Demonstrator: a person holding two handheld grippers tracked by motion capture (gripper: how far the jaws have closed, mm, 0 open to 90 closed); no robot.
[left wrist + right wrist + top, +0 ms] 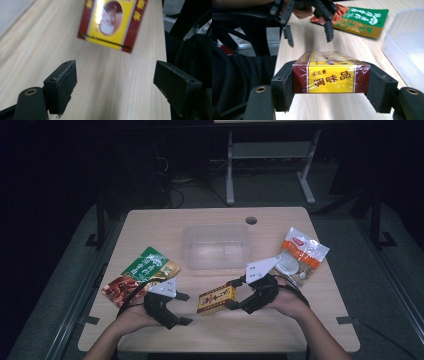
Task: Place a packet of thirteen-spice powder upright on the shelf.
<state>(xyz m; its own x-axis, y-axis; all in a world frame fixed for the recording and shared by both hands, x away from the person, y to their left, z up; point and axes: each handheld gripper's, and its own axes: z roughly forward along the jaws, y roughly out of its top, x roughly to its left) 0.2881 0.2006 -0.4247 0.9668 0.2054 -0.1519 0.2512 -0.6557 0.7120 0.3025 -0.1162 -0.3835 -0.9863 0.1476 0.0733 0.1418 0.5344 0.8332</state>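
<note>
A yellow and dark red box (216,299) lies lengthwise near the table's front edge. My right gripper (234,295) is shut on its right end; in the right gripper view both pads (283,83) press the box (330,77) from either side. My left gripper (184,309) stands open just left of the box with nothing between its fingers. In the left gripper view the jaws stand wide apart over bare wood, and the box (110,22) lies a short way ahead. The right gripper view shows the left gripper (309,37) beyond the box, fingers pointing down.
A clear plastic container (216,246) stands mid-table behind the box. A green packet (150,265) and a red packet (117,290) lie at the left. A white and orange packet (300,257) lies at the right. The wooden table (280,330) has a hole (251,220) at the back.
</note>
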